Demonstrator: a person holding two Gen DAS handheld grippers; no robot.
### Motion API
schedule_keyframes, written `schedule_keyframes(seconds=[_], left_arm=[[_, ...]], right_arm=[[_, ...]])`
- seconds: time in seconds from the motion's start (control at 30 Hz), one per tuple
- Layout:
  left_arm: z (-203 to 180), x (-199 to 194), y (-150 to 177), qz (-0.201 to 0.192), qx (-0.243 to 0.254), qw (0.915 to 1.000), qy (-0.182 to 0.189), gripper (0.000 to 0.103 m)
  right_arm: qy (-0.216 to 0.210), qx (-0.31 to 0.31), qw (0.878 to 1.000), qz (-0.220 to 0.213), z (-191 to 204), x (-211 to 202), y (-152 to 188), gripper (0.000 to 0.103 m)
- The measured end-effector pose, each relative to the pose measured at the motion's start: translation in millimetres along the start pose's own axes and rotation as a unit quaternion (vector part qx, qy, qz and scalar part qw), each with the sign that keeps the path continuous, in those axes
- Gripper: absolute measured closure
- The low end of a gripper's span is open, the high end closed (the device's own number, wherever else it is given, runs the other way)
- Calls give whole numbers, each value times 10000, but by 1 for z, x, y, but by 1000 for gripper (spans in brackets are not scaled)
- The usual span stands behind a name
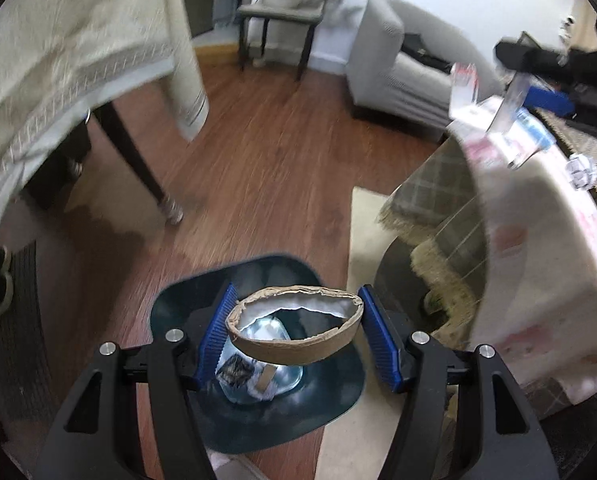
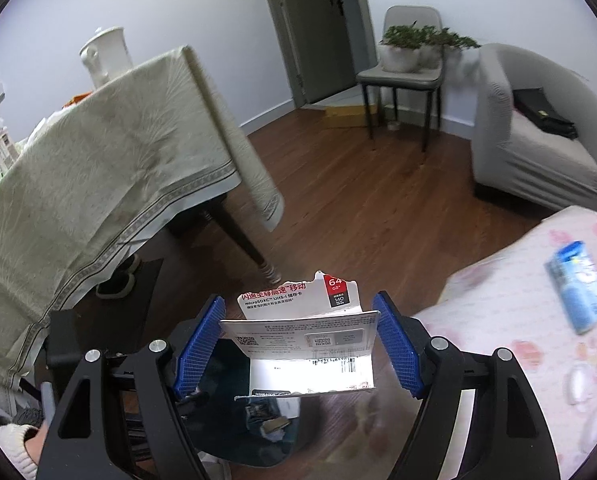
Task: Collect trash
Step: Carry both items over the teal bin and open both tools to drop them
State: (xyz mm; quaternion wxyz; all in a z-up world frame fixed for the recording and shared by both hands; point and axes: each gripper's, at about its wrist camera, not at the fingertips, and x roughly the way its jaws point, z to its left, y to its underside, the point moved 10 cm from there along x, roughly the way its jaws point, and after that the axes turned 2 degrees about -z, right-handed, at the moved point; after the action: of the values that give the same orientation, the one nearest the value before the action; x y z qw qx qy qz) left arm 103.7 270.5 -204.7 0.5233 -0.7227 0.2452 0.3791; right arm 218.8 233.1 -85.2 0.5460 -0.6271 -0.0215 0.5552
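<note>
Hovering above the dark lined trash bin (image 1: 330,404), the left tongs (image 1: 296,338) pinch a squashed brown cardboard ring (image 1: 294,330); the right tongs (image 2: 298,346) clamp a torn white memory-card package (image 2: 310,344), both seemingly ready for dropping.

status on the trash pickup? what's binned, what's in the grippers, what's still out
Binned: a few scraps already lie in the dark trash bin. In hand: the left gripper holds a torn cardboard ring over the bin; the right gripper holds torn microSD card packaging, also above it. Left: a blue packet and a crumpled clear wrapper sit on the pink-covered table.
</note>
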Motion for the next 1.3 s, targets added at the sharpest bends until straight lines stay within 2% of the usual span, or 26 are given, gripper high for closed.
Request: schedule_keyframes(seconds=[0.3,0.5,0.67,0.87,1.1,1.23,1.3], left_arm=[[26,27,41,683,-127,9974,-193,37],[40,27,47,787,-219,9965,-150,25],[47,15,42,639,-232,9975,-189,23],[66,-15,24,184,-484,9984,-212,24],[84,-50,7,-271,-583,9972,-380,34],[86,-61,1,-383,-646,9967,-313,40],[87,-67,-2,-456,-658,9964,-294,40]], right_arm=[[-167,-99,9989,427,29,40,21,26],[-232,-110,9973,684,39,62,35,26],[-236,-168,9954,914,48,81,49,26],[-238,-262,9922,1196,60,103,67,26],[-295,-427,9863,1564,83,131,93,26],[-284,-603,9813,1805,97,146,111,26],[-147,-830,9775,1931,101,154,123,26]])
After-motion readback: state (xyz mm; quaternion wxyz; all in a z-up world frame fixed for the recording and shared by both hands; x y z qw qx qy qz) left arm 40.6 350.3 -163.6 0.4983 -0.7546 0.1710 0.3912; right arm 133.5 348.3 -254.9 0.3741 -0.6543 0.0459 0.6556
